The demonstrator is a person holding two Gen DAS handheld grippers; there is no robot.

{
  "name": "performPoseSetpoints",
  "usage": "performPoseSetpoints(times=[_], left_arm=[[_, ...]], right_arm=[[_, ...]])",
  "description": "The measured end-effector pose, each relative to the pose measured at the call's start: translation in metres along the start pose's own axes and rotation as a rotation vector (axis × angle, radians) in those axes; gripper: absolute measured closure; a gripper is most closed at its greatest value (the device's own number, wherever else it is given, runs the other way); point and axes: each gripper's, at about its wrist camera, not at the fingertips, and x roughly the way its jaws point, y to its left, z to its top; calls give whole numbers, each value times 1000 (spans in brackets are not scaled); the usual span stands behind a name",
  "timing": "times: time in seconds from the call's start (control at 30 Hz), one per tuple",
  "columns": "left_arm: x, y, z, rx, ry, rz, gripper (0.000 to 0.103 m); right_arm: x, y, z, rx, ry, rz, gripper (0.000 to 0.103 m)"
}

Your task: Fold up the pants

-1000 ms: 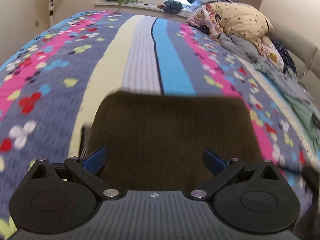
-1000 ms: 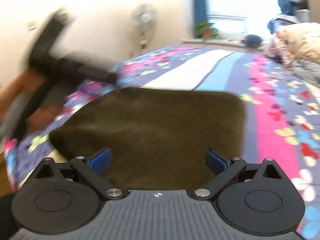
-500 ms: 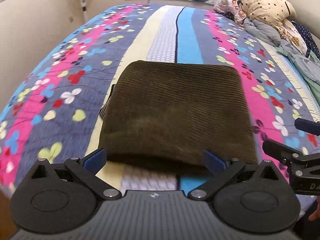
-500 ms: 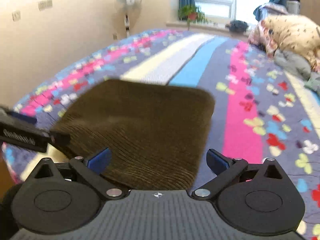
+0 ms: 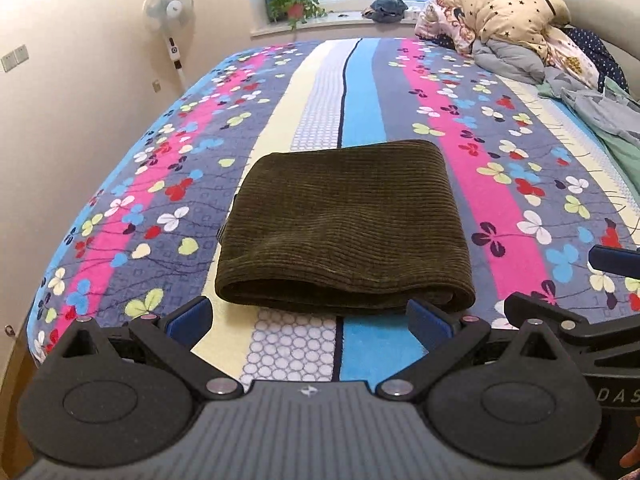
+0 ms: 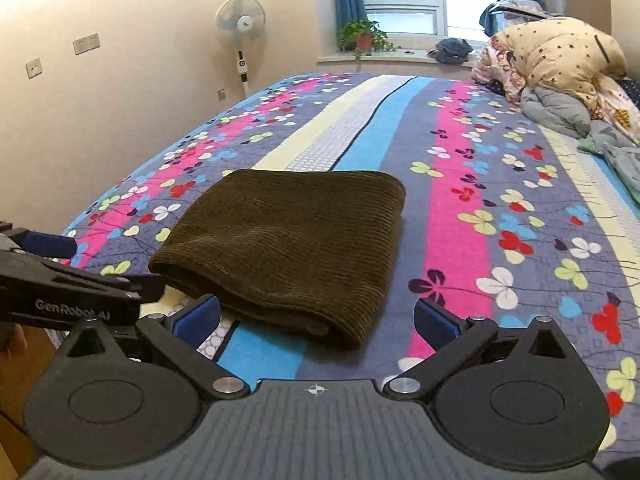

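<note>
The dark olive corduroy pants (image 5: 344, 224) lie folded into a thick rectangle on the striped flowered bedspread (image 5: 120, 208). They also show in the right wrist view (image 6: 288, 240). My left gripper (image 5: 308, 320) is open and empty, just short of the near folded edge. My right gripper (image 6: 318, 322) is open and empty, near the pants' near right corner. Each gripper shows at the edge of the other's view: the right one (image 5: 576, 320), the left one (image 6: 68, 280).
A pile of bedding and clothes (image 5: 504, 20) lies at the far right of the bed. A standing fan (image 5: 170, 12) is by the left wall. A potted plant (image 5: 294, 6) stands on the windowsill. The bed's near edge is just below the grippers.
Both grippers have pulled back and up from the pants, which now lie free on the bed. The jaws stayed open.
</note>
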Motion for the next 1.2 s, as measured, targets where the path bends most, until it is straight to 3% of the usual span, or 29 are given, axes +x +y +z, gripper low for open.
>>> performPoseSetpoints(times=[1.2], left_arm=[[-5, 3, 0, 17, 4, 35, 0]], right_arm=[[-17, 11, -1, -27, -3, 10, 1]])
